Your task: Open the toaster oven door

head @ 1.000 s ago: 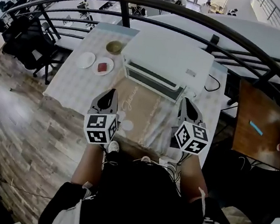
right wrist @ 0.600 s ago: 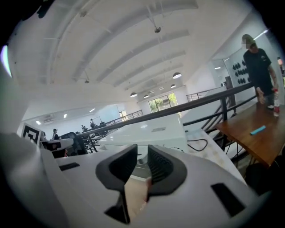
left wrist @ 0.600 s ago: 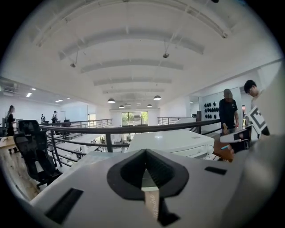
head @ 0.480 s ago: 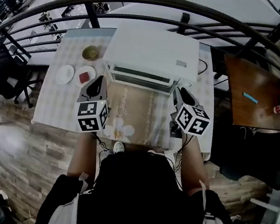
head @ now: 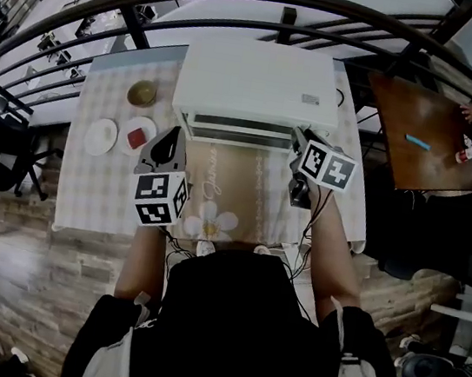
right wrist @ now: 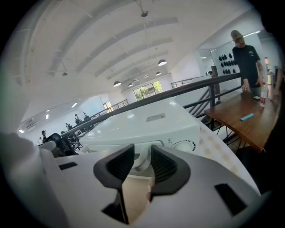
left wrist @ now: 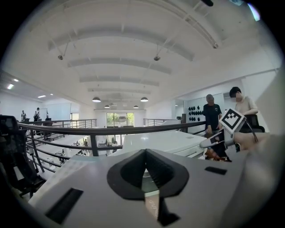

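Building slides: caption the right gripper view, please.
Right gripper, jaws just opened and empty, facing the door handle of the toaster oven.

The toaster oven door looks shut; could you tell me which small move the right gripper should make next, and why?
Probably ease the right gripper forward and close on the door handle. Its jaws have just been opening, and the handle's end on the toaster oven shows between them, not yet pinched; the door looks shut.

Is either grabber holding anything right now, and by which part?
Nothing is held. On the left gripper the jaws are shut, empty. On the right gripper they have just been opening, the oven door handle between them, ungripped.
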A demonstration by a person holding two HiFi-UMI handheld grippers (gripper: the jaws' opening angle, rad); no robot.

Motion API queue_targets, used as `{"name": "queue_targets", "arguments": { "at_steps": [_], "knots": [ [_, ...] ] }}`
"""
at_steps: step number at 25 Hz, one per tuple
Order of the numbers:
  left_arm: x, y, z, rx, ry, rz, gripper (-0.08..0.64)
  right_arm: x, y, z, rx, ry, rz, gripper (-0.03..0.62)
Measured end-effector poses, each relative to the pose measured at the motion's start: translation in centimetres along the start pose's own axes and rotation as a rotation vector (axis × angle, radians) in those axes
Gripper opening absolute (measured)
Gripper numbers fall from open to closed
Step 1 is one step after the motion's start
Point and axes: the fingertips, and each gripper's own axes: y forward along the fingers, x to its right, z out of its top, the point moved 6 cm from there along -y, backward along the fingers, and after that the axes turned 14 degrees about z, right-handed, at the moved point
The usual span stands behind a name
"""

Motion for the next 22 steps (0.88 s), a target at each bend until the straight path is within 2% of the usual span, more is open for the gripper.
{"name": "queue_targets", "arguments": {
  "at_steps": [7, 11, 15, 22],
  "knots": [
    [-1.6, 0.4, -0.8, 0.001, -0.009, -0.053, 0.014, 0.7, 2.4, -0.1, -0.083, 0.031, -0.086, 0.112],
    [-2.1, 0.2, -1.0, 0.005, -0.021, -0.07, 0.014, 0.7, 3.0, -0.2, -0.094, 0.049, -0.106, 0.101],
    [-2.4, 0.2, -0.8, 0.013, -0.019, -0.088, 0.012, 0.2, 2.9, -0.4, -0.114, -0.03, -0.145, 0.094],
    [-2.5, 0.3, -0.5, 0.021, -0.012, -0.115, 0.014, -0.8, 1.9, -1.7, -0.126, -0.096, -0.185, 0.091]
  ]
}}
